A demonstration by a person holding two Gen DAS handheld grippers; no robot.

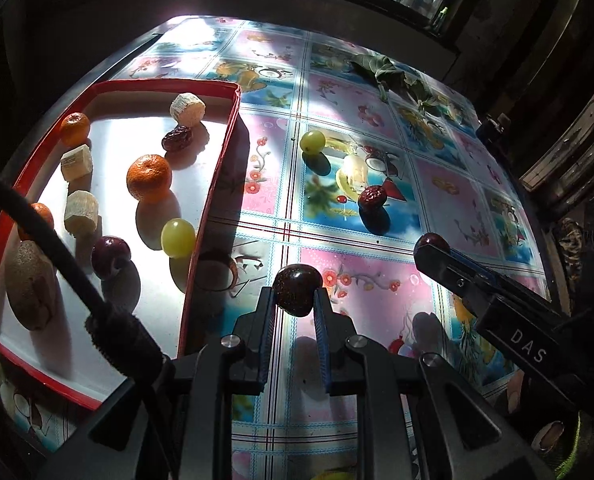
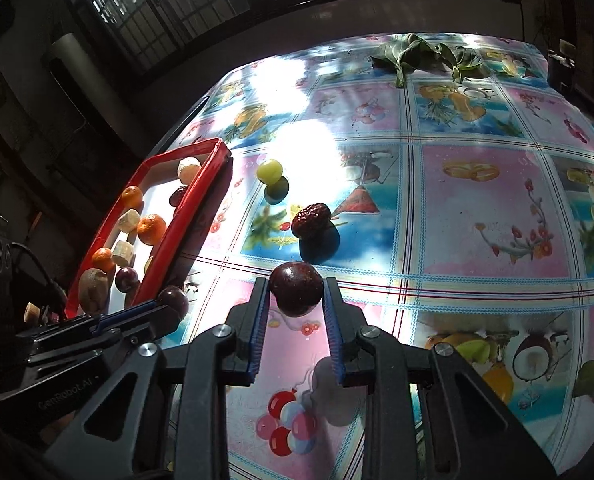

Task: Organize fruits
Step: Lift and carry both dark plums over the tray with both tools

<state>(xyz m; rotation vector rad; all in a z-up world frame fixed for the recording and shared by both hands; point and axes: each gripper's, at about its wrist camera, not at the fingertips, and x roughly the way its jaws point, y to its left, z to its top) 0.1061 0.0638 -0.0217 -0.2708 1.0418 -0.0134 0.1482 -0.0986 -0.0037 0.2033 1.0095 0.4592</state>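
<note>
From the left wrist, the left gripper (image 1: 295,294) is clamped on a dark plum (image 1: 297,289), lifted just beside the red tray (image 1: 213,184) where oranges, grapes and cut pieces already lie.

From the right wrist, the right gripper (image 2: 295,292) pinches a second plum (image 2: 295,288) above the tablecloth (image 2: 493,216). A wrinkled red date (image 2: 311,219) and a green grape (image 2: 269,171) wait outside. This looks like the carrying step; next, each plum needs taking over the rim and letting go.
</note>
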